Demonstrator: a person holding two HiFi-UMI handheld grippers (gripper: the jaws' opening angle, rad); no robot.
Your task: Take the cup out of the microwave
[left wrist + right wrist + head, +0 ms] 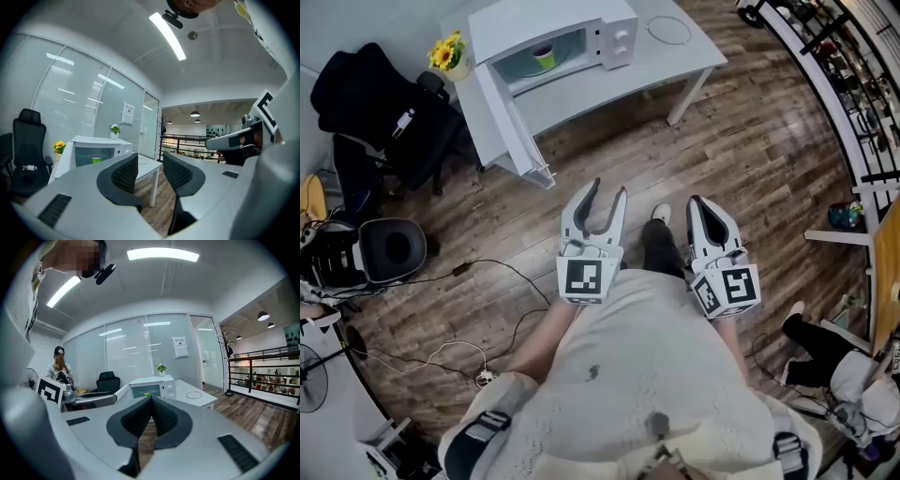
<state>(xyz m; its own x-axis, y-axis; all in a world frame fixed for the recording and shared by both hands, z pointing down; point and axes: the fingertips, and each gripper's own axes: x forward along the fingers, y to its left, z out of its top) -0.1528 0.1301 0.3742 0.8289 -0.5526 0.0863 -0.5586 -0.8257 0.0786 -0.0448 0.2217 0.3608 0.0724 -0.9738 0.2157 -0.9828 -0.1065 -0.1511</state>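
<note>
My left gripper (608, 190) is part-open and empty, my right gripper (705, 204) is closed on nothing, and the green cup (544, 56) sits well ahead inside the microwave (581, 23), whose swung-open door (502, 117) I could clip reaching in.

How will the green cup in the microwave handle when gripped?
The cup looks small and probably light, so a nudge could tip or slide it. It stands upright in the microwave; being round, it would likely roll if knocked over.
</note>
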